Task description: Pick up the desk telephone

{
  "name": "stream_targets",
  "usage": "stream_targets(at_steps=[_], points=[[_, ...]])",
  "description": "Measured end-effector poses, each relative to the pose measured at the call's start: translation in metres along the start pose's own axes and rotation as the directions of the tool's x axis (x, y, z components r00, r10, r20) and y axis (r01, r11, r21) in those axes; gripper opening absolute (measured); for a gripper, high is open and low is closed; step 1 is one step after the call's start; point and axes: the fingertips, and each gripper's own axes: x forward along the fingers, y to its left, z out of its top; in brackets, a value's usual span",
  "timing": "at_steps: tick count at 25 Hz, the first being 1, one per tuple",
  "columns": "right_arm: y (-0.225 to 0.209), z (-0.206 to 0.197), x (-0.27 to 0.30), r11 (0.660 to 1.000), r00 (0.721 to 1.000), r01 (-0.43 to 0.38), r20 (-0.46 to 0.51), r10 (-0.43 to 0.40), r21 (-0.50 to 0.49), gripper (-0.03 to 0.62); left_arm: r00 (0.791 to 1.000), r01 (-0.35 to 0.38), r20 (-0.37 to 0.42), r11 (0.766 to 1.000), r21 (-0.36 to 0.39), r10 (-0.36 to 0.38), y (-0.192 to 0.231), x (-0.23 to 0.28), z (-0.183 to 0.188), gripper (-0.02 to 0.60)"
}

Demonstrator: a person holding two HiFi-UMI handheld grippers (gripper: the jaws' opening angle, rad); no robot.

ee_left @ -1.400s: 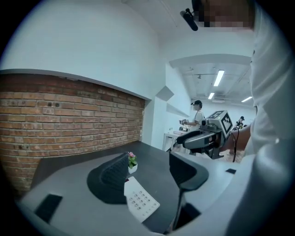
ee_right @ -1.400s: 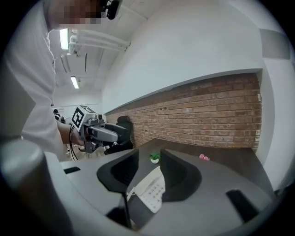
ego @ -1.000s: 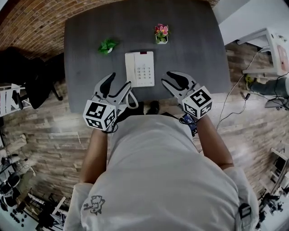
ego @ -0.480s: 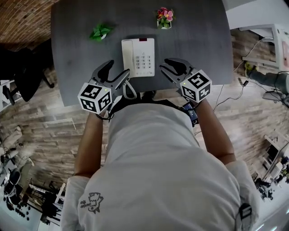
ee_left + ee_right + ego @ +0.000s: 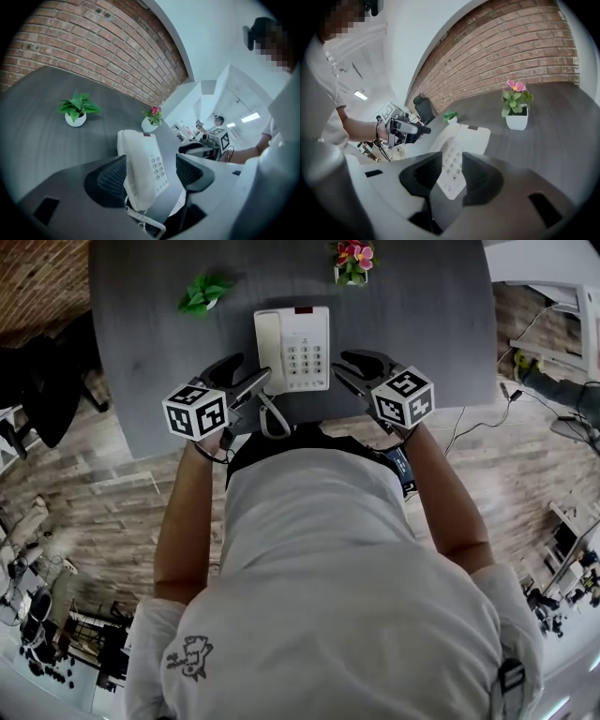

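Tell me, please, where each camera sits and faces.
Head view: on head, facing down at phone; shows torso, arms, left hand-held gripper, right hand-held gripper.
Left gripper view: on left one, facing phone; jaws just opening, gripping nothing; shows torso, right arm.
Right gripper view: on right one, facing phone; shows torso, left arm.
Shared: phone, plant, flowers.

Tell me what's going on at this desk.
A person holds the left gripper and right gripper on either side of the white desk telephone, which lies flat on the grey desk. Both are open; the left's fingers have just been opening, with the phone ahead of them, ungripped. Nothing is lifted yet.
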Motion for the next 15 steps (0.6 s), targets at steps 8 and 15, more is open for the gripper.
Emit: stream_targets(at_steps=[8, 15], points=[[-0.024, -0.042, 0.036, 0.992, 0.996, -0.024, -0.08, 0.034, 0.127, 0.135, 0.995, 0.072, -0.058, 0.996, -0.045, -0.075, 0.025, 0.024, -0.021, 0.344], [-0.036, -0.052, 0.051, 0.972, 0.994, -0.044, -0.083, 0.065, 0.231, 0.117, 0.988, 0.142, -0.052, 0.985, -0.097, -0.148, 0.037, 0.043, -0.028, 0.345]])
